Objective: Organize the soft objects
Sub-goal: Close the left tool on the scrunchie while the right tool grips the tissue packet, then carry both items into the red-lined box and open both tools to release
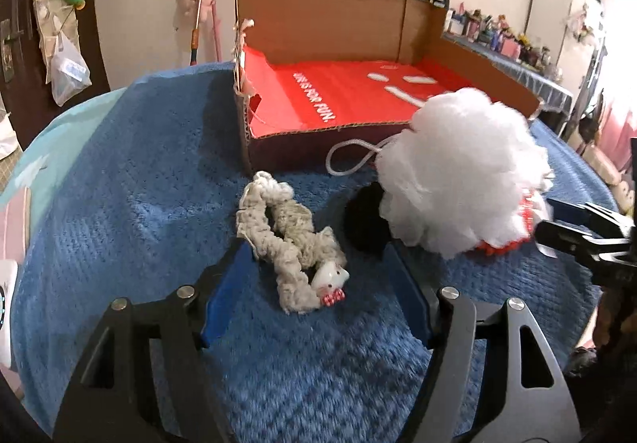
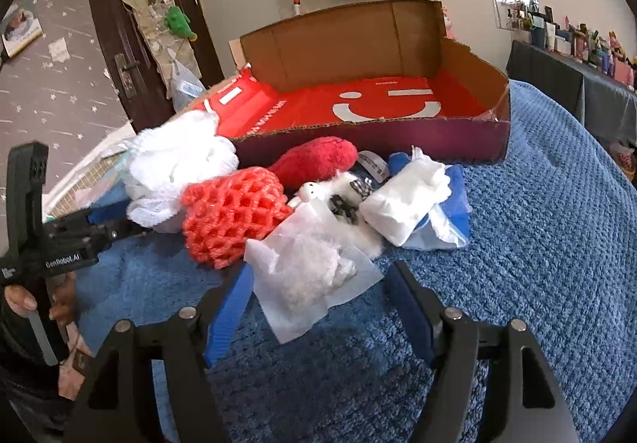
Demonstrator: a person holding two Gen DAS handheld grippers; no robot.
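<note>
In the left wrist view a grey-white fabric scrunchie [image 1: 278, 240] with a small white charm and red bow lies on the blue blanket [image 1: 131, 212]. My left gripper [image 1: 318, 249] stands open around it, and the pads do not press it. A white mesh pouf [image 1: 458, 172] sits to the right, over a red foam net [image 1: 499, 246]. In the right wrist view my right gripper [image 2: 320, 265] is open around a clear bag of white fluff [image 2: 314, 271]. Behind the bag lie the red foam net [image 2: 231, 216], the white pouf [image 2: 175, 172], a red plush [image 2: 314, 160] and a white packet [image 2: 402, 200].
An open cardboard box [image 1: 318, 24] lined with a red bag stands at the back of the blanket. A black soft item [image 1: 364, 224] lies by the pouf. A blue cloth [image 2: 458, 196] lies under the packet. A hand [image 2: 59, 303] holds the left gripper [image 2: 107, 218].
</note>
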